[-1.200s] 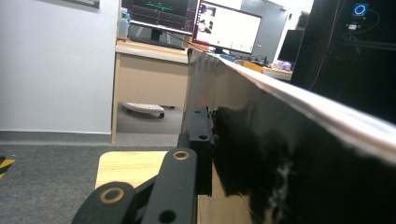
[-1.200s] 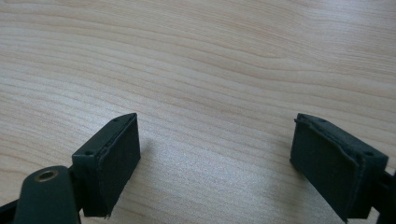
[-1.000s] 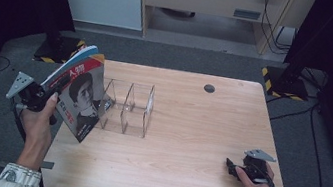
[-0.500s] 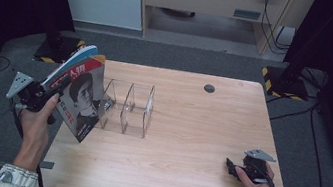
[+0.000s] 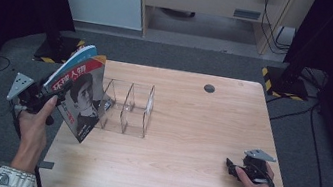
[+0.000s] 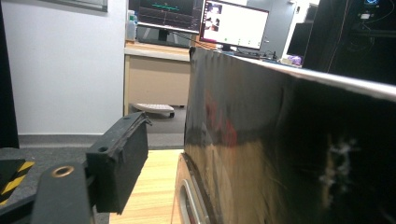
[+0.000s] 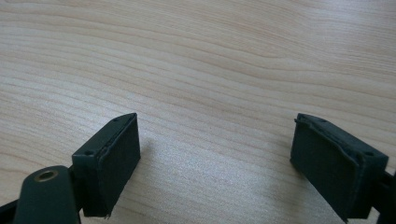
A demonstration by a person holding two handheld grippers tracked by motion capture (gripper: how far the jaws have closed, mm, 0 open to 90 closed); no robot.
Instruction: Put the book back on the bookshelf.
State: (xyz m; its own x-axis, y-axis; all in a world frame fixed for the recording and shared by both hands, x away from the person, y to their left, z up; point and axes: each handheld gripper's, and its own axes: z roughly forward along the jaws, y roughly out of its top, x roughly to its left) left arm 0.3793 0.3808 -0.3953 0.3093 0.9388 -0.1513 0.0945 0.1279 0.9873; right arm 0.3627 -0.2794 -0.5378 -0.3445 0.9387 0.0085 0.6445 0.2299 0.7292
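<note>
Our left tool [image 5: 47, 97] has just been opening its jaws off the magazine [image 5: 80, 95], which leans at the rack's [image 5: 126, 108] nine o'clock end on the tabletop [image 5: 189, 127], so we judge it placed; our right tool [image 5: 233, 169] rests open, empty.

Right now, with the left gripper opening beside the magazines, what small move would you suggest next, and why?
Probably ease the left gripper back from the magazines. Its jaws have just been opening, and its pad stands apart from the cover. The magazines lean tilted against the clear rack, so withdraw slowly in case they slip.
</note>
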